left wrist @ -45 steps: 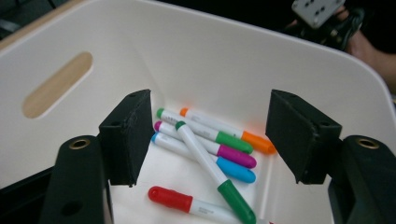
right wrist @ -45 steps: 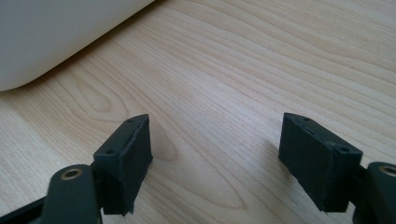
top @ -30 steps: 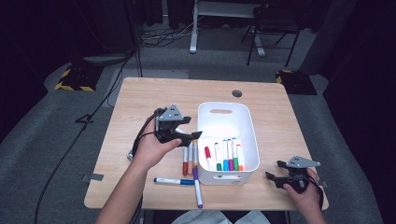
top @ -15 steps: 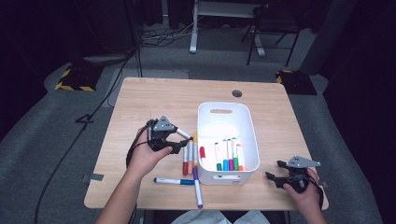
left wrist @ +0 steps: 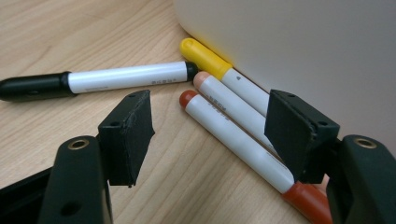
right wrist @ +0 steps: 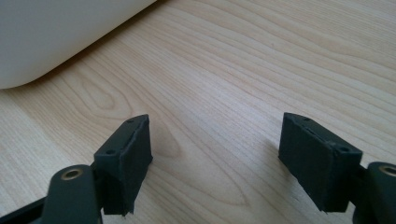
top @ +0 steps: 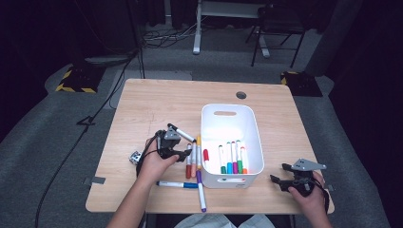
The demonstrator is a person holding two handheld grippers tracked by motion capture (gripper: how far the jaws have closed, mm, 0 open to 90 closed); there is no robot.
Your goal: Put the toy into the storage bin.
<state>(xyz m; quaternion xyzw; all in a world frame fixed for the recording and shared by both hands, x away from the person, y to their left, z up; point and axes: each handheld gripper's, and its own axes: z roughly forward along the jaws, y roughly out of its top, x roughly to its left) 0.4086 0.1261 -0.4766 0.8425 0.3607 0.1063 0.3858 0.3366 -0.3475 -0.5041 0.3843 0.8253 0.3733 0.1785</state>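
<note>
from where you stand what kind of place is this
Probably a recording studio or lab: a lone wooden table on grey carpet, dark drapes around, cables on the floor, and a white bin of markers.

In the left gripper view, the red-capped marker (left wrist: pixel 243 144) runs down to the lower right and its far end slips behind the right-hand pad of the left claw (left wrist: pixel 210 140), then off the bottom edge. The peach-capped marker (left wrist: pixel 229 100) vanishes behind that same pad, and the yellow-capped marker (left wrist: pixel 210 58) loses its tail there too. The black-capped marker (left wrist: pixel 93 79) is clipped by the left edge. The white bin (left wrist: pixel 289 42) is cut by the top and right edges. In the high view, lower left of centre, a small grey thing (top: pixel 135 157) beside the hand is too small to identify. The marker labels are unreadable blur.
</note>
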